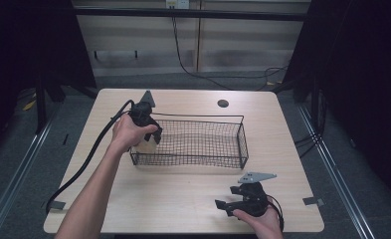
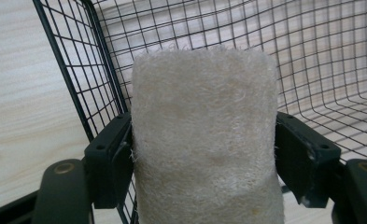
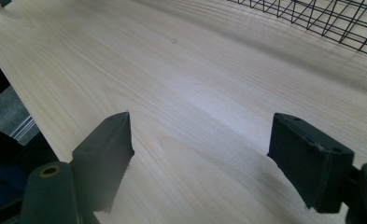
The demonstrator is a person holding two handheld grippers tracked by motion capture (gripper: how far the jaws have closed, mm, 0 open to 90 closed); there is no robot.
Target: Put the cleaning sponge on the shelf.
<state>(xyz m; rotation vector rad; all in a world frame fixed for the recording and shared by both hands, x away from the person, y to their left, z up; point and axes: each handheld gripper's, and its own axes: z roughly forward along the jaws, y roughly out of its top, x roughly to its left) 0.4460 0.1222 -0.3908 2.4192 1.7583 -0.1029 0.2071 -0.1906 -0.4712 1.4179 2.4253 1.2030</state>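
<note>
A black wire basket [image 1: 243, 142] stands in the middle of the wooden table. My left gripper [image 1: 148, 137] is at the basket's left end, shut on a pale, fibrous sponge block [image 2: 204, 135] that stands upright between its jaws just inside the basket's wire wall [image 2: 90, 79]. The same sponge [image 1: 146, 145] shows as a light patch under the hand in the high view. My right gripper [image 1: 228, 205] rests low near the table's front right edge, open, with bare wood between its fingers [image 3: 102, 158].
The table [image 1: 193, 194] has a round hole [image 1: 223, 103] at the back. Cables trail from both grippers, the left one [image 1: 88, 159] off the table's left edge. The basket's corner [image 3: 330, 21] lies ahead of the right gripper.
</note>
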